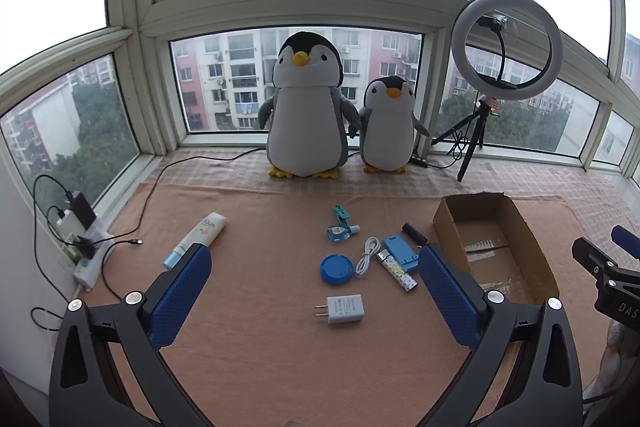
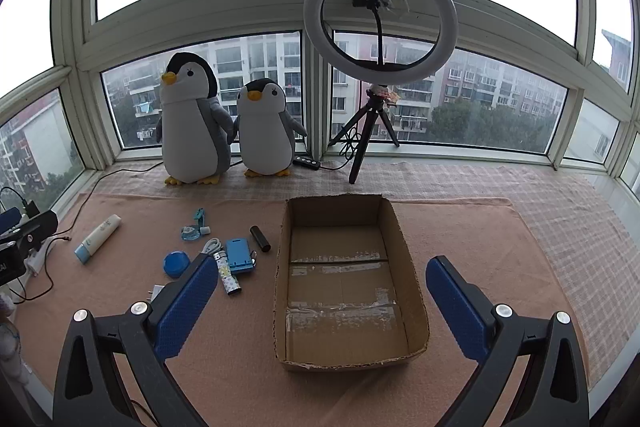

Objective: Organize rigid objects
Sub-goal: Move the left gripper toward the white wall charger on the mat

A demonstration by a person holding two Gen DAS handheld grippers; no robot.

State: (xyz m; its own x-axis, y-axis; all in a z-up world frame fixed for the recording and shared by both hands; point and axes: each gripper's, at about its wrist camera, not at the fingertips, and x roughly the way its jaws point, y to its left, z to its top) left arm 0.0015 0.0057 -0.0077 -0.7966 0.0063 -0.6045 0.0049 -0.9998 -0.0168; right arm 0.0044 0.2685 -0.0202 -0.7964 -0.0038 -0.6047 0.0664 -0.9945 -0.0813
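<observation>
Nothing is held yet, so your first job is to pick one small thing and carry it to the cardboard box. In the left wrist view, your left gripper hangs above the pink cloth, tipped down, with its blue fingers spread wide and empty. The white charger plug lies right between them, closest to you, so start there. Come down straight, keep one finger on each long side, and squeeze only when both sit beside it. Past it lie the blue round lid, the white cable and the lighter, close together, so do not bump them. The tube lies apart on the left. In the right wrist view, your right gripper also tips down with its fingers wide apart and empty. The box, empty, sits open between them, so the drop spot is ready.
</observation>
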